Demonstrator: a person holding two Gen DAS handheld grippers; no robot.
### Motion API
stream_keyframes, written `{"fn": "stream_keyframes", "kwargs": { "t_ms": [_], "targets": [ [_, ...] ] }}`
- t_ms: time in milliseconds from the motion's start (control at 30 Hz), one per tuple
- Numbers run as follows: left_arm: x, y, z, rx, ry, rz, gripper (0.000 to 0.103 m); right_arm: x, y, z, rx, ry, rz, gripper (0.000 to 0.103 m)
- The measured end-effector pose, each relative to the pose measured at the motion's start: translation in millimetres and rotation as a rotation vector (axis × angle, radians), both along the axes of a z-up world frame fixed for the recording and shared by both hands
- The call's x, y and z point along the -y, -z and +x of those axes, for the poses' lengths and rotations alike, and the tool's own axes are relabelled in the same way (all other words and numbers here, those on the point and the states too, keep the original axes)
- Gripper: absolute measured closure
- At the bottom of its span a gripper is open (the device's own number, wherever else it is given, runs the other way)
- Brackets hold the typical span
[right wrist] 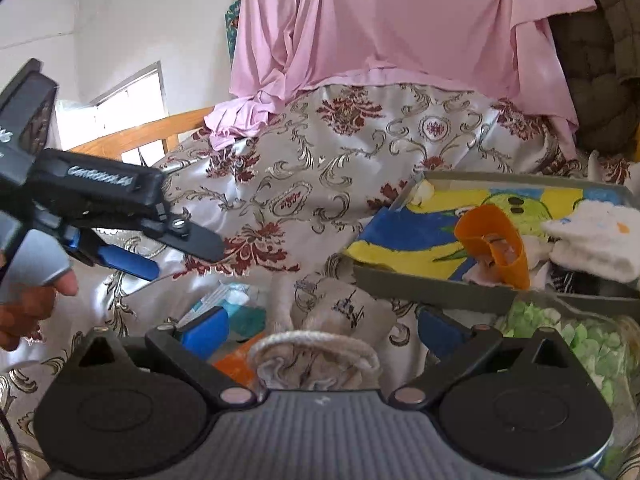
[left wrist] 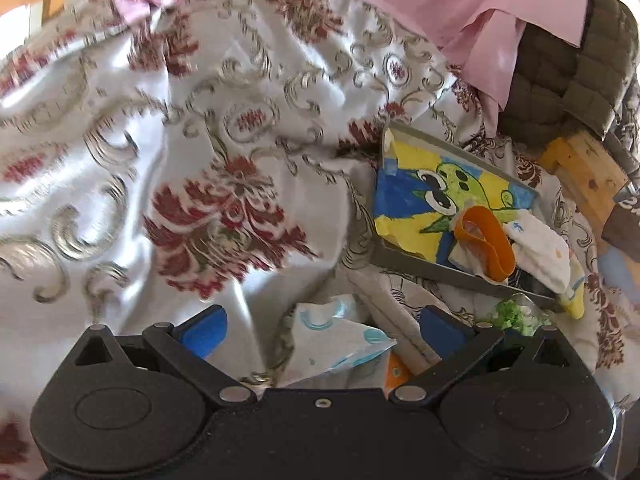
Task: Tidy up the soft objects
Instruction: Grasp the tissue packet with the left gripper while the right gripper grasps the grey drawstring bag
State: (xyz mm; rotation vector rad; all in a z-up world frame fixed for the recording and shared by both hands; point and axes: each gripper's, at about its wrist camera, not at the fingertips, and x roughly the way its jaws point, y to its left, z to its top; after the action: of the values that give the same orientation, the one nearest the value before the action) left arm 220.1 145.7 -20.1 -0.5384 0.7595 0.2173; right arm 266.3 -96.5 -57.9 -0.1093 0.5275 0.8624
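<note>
The left gripper (left wrist: pixel 320 326) has its 2 blue-padded fingers (left wrist: pixel 204 330) spread wide, with nothing between them. It hovers over a white satin cloth (left wrist: pixel 168 128) patterned in dark red and silver. Directly below its gap lies a small white packet with pale blue print (left wrist: pixel 340 344), loose on the cloth.

In the right wrist view the right gripper (right wrist: pixel 320 330) is also spread wide. A beige drawstring pouch (right wrist: pixel 316 356) with a corded mouth sits between its blue pads, but I cannot tell whether either pad touches it. At 9 o'clock in that view, the left gripper (right wrist: pixel 176 252) appears in profile, held by a hand (right wrist: pixel 24 312).

At 3 o'clock in the left wrist view a grey tray (left wrist: pixel 440 270) rests tilted on the cloth, lined with a blue, yellow and green cartoon drawing (left wrist: pixel 432 192). In the tray's near right corner an orange band (left wrist: pixel 486 240) curls in a loop, and just beside it lies a white knitted soft piece (left wrist: pixel 540 252).

At 4 o'clock in the right wrist view, under the tray's near edge, is a clear container of pale green bits (right wrist: pixel 580 344). A pink fabric (right wrist: pixel 392 28) drapes across 12 o'clock, behind the satin cloth.
</note>
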Motion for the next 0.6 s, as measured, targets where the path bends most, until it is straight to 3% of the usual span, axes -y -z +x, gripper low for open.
{"fn": "stream_keyframes", "kwargs": {
  "t_ms": [200, 500, 600],
  "targets": [
    [-2, 19, 20, -0.017, 0.025, -0.104, 0.009, -5, 9, -1, -0.030, -0.019, -0.010, 0.004],
    [-2, 40, 32, -0.030, 0.057, -0.214, 0.013, -7, 12, -4, 0.016, -0.005, -0.048, 0.013],
    [-5, 44, 28, -0.023, 0.042, -0.257, 0.015, -7, 13, -4, 0.024, -0.003, -0.063, 0.022]
  ]
}}
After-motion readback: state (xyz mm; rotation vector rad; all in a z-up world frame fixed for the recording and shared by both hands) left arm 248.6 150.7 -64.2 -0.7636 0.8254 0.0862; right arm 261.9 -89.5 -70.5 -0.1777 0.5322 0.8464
